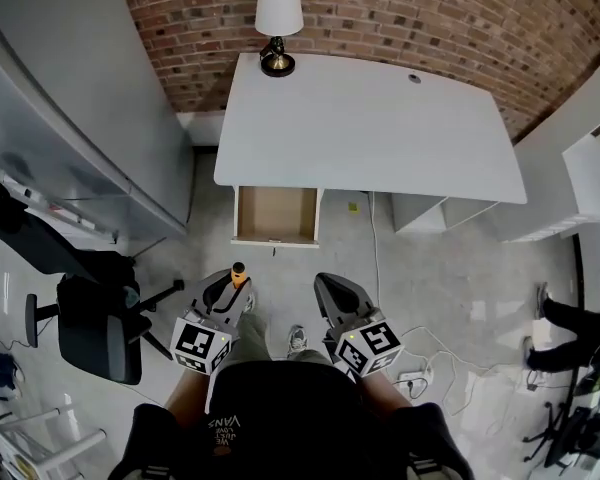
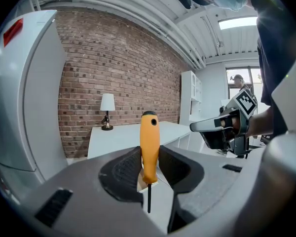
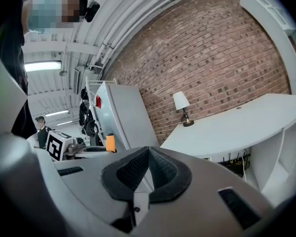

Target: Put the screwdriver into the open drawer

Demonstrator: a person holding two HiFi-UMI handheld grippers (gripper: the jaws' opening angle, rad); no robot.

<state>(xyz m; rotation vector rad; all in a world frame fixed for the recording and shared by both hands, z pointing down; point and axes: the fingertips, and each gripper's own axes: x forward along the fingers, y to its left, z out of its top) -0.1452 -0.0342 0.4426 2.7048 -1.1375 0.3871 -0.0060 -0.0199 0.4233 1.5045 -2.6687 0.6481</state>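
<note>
In the head view a white desk (image 1: 370,133) stands ahead of me, with its wooden drawer (image 1: 276,215) pulled open at the front left. My left gripper (image 1: 225,290) hangs over the floor just short of that drawer and is shut on a screwdriver (image 1: 239,273). In the left gripper view the screwdriver (image 2: 149,147) stands upright between the pads, orange handle up and thin dark shaft pointing down. My right gripper (image 1: 325,286) is beside it to the right; in its own view the right gripper (image 3: 148,150) has its pads together with nothing between them.
A lamp (image 1: 278,23) stands at the desk's back left corner against the brick wall. A tall grey cabinet (image 1: 80,98) and an office chair (image 1: 90,328) are on the left. White shelving (image 1: 590,168), floor cables (image 1: 420,368) and another person's legs (image 1: 570,323) are on the right.
</note>
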